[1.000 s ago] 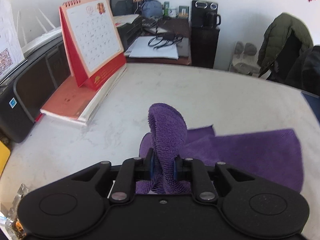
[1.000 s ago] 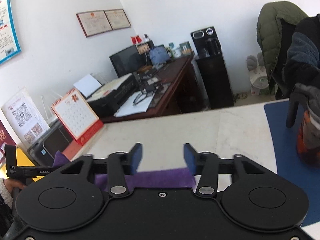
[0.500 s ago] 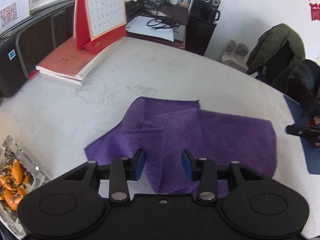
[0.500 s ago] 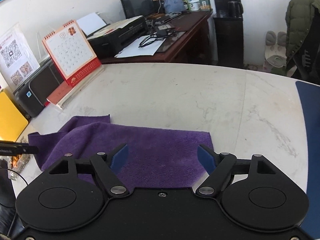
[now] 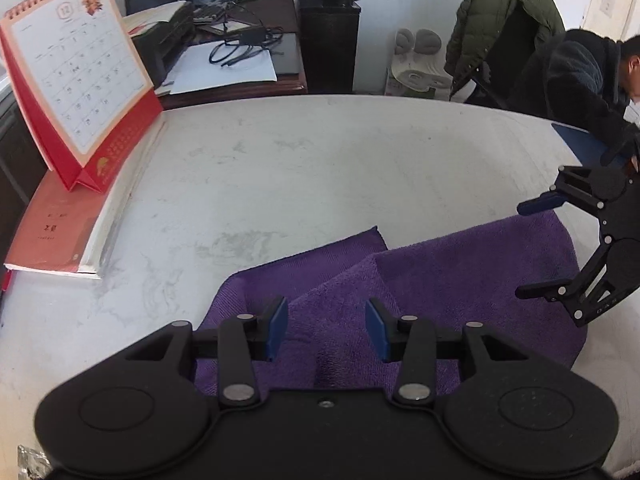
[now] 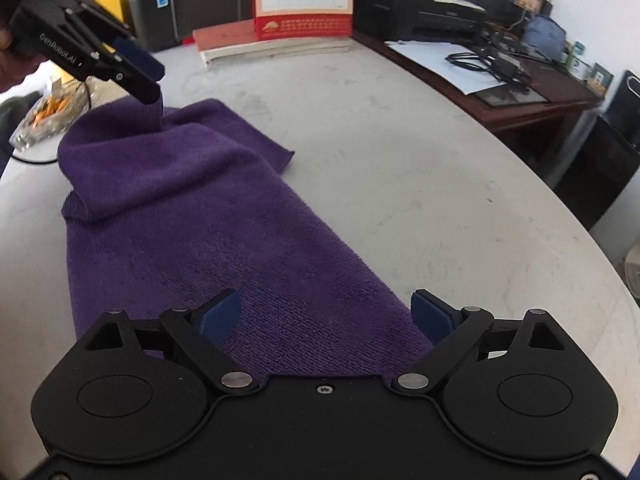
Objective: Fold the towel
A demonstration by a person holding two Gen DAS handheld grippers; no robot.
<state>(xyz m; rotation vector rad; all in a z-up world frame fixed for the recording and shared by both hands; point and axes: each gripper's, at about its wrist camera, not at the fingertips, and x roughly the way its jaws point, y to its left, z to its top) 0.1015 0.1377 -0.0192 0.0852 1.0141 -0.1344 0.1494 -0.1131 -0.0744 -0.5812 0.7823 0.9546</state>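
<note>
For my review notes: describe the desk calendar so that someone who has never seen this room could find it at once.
Start at the pale round table with the purple towel on it. At the table's edge nearest the black printers lies a red-covered book, and the calendar stands tilted on it. It is the only upright thing there: a white date grid over a red base, spiral-bound on top.

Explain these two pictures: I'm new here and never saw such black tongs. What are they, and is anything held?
These are hand-held two-finger grippers; each picture comes from a camera on one, looking along its fingers. One shows the left gripper, jaws apart over a fold of the purple towel. The other shows the right gripper, jaws opening above the towel's far end. Nothing is gripped. The towel lies partly folded on a table, near a desk calendar.
</note>
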